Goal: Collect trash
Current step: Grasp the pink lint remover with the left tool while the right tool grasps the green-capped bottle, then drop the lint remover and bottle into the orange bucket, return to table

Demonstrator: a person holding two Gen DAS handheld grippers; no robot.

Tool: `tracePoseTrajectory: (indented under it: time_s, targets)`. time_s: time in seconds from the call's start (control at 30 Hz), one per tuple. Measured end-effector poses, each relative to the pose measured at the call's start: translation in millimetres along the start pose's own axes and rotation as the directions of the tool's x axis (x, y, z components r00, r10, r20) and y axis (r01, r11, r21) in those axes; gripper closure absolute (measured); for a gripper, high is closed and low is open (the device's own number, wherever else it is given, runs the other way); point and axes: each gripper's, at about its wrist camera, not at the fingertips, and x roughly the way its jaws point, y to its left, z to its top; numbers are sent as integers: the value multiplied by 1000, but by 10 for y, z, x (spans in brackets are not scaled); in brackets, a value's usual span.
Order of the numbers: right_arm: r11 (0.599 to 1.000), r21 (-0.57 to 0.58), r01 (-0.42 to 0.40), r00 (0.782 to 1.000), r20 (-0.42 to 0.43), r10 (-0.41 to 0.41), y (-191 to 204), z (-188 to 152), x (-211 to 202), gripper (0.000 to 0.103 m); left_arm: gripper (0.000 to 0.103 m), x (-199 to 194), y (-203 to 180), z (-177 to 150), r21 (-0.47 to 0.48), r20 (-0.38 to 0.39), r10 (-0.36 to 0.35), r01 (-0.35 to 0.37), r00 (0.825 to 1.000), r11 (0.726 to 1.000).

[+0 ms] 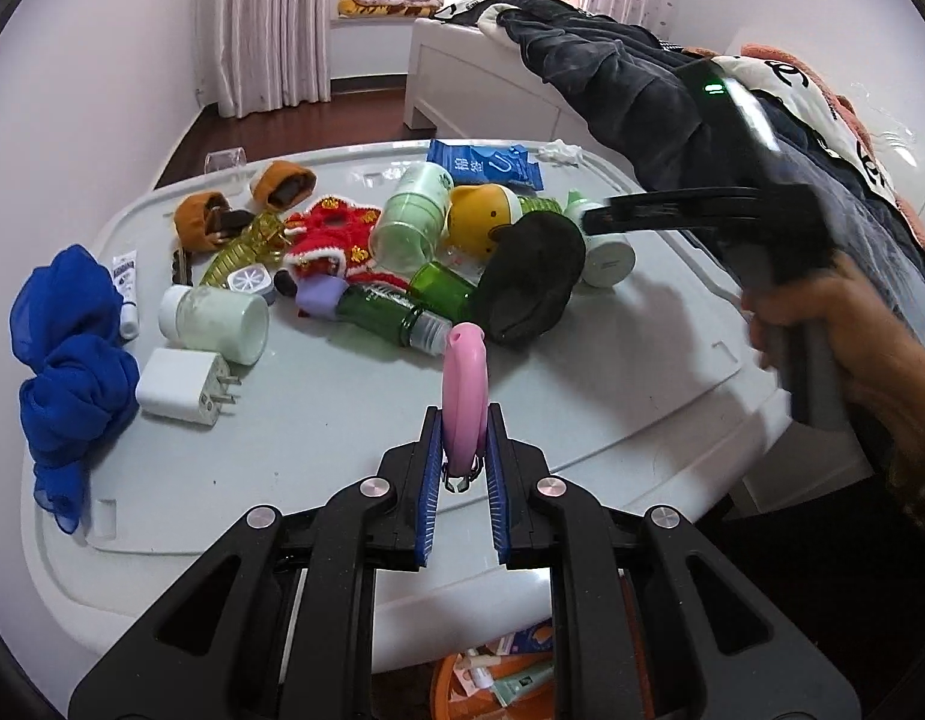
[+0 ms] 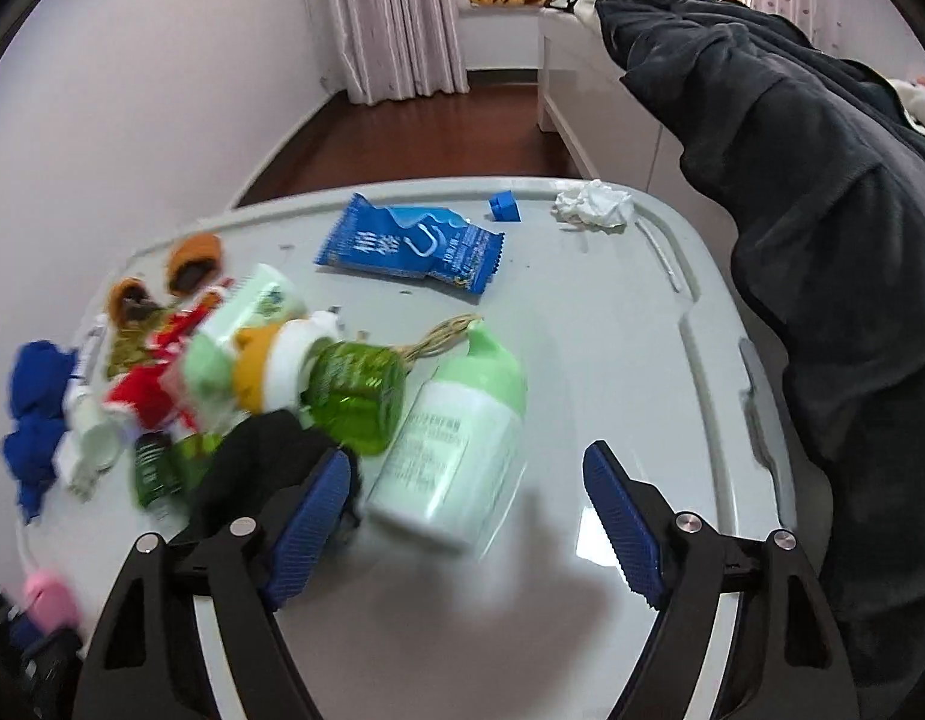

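The left gripper (image 1: pixel 462 450) clamps a pink oval thing (image 1: pixel 464 396) above the tabletop (image 1: pixel 612 372). The right gripper's (image 2: pixel 468 516) jaws gape, empty, near a white-and-green bottle (image 2: pixel 456 444).

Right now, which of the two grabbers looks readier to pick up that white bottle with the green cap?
The right gripper: its jaws stand open and empty, with the white bottle lying just ahead between them. The left gripper is already shut on a pink object.

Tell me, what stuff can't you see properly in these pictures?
- Right gripper, left wrist view: motion blur smears it.
- Orange bin, left wrist view: gripper and table edge hide most.
- White bottle label, right wrist view: too blurred to read.
- Pink thing, right wrist view: blurred at the edge; shape unclear.
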Motion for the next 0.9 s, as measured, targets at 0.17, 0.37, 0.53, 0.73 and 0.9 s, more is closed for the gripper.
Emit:
tracePoseTrajectory:
  time_s: [0.17, 0.37, 0.53, 0.73, 0.9]
  targets:
    - [1000, 10, 10, 998, -61, -9, 31, 16, 246, 53, 89, -38, 74, -31, -14, -6, -8, 8, 1000, 1000]
    - [998, -59, 13, 999, -46, -16, 164, -67, 138, 55, 89, -66, 126, -29, -36, -3, -14, 14, 1000, 999]
    - [999, -43, -15, 999, -41, 13, 91, -211, -68, 55, 89, -54, 91, -28, -22, -9, -21, 21, 1000, 1000]
    - [1000, -22, -16, 1000, -26, 15, -76, -410, -336, 55, 89, -57, 29, -54, -14, -19, -38, 38, 999, 999]
    - [996, 4, -85, 996, 9, 85, -90, -742, -888, 55, 89, -179, -103, -148, 32, -26, -61, 62, 998, 998]
